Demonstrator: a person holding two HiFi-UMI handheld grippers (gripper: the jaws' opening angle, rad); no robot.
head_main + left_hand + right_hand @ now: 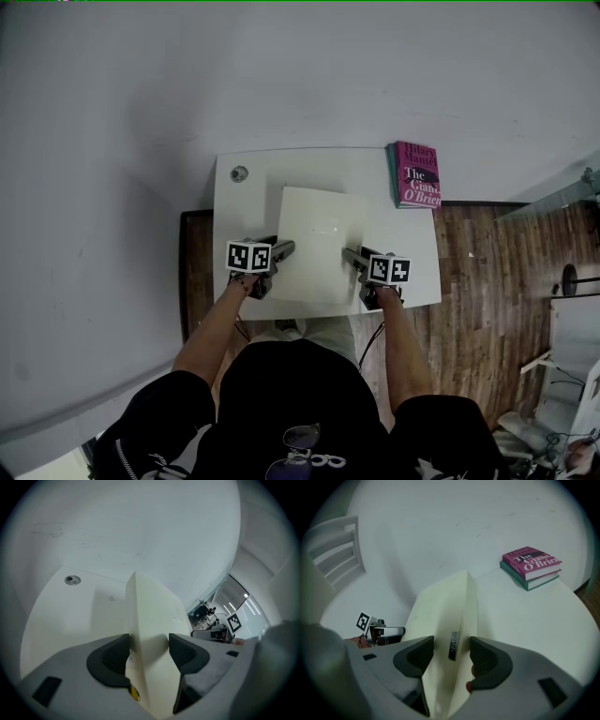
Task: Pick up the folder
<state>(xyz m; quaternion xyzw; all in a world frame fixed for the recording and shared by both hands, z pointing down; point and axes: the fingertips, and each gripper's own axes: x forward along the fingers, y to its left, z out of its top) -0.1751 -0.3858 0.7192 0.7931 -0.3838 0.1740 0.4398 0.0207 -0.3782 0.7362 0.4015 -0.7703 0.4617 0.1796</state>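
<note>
Head view is showing 1 cream folder (314, 239) sitting over the middle of the white table (244, 202), with the left gripper (281, 249) at its left edge and the right gripper (352, 255) at its right edge. In the left gripper view both pads are pinching the folder's edge; in the right gripper view the jaws are likewise clamping it. Whether it is touching the table is hard to tell. The step in hand is looking like the lift itself: next, both grippers are needing to rise together and level, so nothing is slipping. Counting: 1 folder, 2 grippers, 2 stacked books (415, 173) at the far right corner, 1 round fitting (239, 173)
</note>
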